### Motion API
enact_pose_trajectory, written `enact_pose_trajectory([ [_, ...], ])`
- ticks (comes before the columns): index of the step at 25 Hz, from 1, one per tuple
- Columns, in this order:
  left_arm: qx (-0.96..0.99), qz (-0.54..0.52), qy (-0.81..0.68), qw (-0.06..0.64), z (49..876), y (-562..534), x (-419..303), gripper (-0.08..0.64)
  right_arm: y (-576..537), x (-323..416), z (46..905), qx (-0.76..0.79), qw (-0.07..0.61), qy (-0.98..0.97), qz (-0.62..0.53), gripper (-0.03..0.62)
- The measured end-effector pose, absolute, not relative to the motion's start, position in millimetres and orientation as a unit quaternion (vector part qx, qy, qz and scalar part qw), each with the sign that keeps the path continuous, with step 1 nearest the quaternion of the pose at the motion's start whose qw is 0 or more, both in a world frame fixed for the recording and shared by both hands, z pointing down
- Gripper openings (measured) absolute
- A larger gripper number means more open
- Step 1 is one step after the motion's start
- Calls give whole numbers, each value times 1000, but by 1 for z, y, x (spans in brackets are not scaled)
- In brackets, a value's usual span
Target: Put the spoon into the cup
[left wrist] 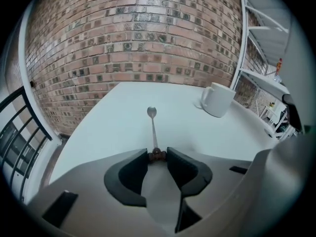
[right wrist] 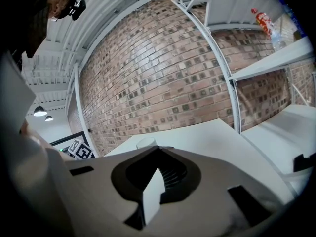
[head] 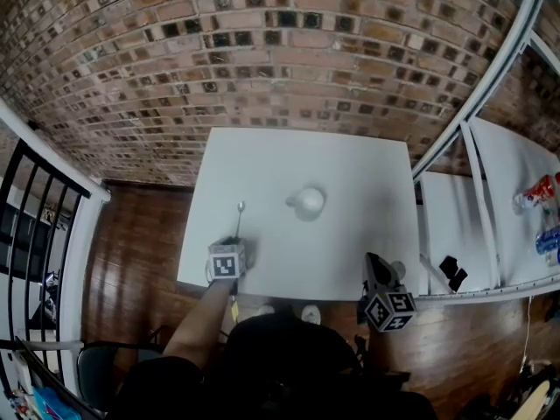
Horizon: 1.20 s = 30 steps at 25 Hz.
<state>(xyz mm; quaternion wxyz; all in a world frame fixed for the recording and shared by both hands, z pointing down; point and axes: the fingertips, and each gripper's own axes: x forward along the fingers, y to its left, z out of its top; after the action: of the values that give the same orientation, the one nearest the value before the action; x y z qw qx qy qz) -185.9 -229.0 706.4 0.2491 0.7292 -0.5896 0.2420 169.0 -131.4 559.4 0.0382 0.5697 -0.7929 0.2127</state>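
A metal spoon [head: 239,219] lies on the white table [head: 350,160], bowl pointing away from me, its handle running toward the front edge. In the left gripper view the spoon [left wrist: 153,127] ends in a brown knob, wedged between the tips of my left gripper [left wrist: 157,153], which presses on it from both sides. The white cup [head: 308,202] stands upright right of the spoon, near the table's middle, and shows as the cup [left wrist: 217,98] ahead to the right. My right gripper [head: 378,268] hovers at the table's front right corner, jaws together and empty, with the cup [right wrist: 146,142] just above its tips [right wrist: 158,149].
A white metal shelf unit [head: 490,182] stands close on the right, with bottles [head: 541,201] and a small black object [head: 451,272] on it. The brick wall [head: 262,51] runs behind the table. A black railing [head: 31,208] is at the left, over wooden floor.
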Motion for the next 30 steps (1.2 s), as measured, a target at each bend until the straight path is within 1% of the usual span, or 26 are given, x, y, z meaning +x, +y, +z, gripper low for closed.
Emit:
enact_pose_trajectory([
  [6,735,227,-584,260,696,-226,-192,129,-130,165,556,566,38,-797,210,5],
  [13,762,206,-585,187,661,-221,-201,129,-130,156,554,557,38,-804,205,5],
  [19,788,177,-574,136,614,-224,-195,129,-133,150,548,554,35,-808,196,5],
  [24,816,140,-549,113,573,-224,-183,129,-136,143,540,550,38,-814,181,5],
  [27,829,130,-535,103,560,-224,-170,129,-136,144,536,548,53,-818,165,5],
  [30,844,126,-512,96,554,-225,-149,129,-135,152,533,554,49,-815,161,5],
])
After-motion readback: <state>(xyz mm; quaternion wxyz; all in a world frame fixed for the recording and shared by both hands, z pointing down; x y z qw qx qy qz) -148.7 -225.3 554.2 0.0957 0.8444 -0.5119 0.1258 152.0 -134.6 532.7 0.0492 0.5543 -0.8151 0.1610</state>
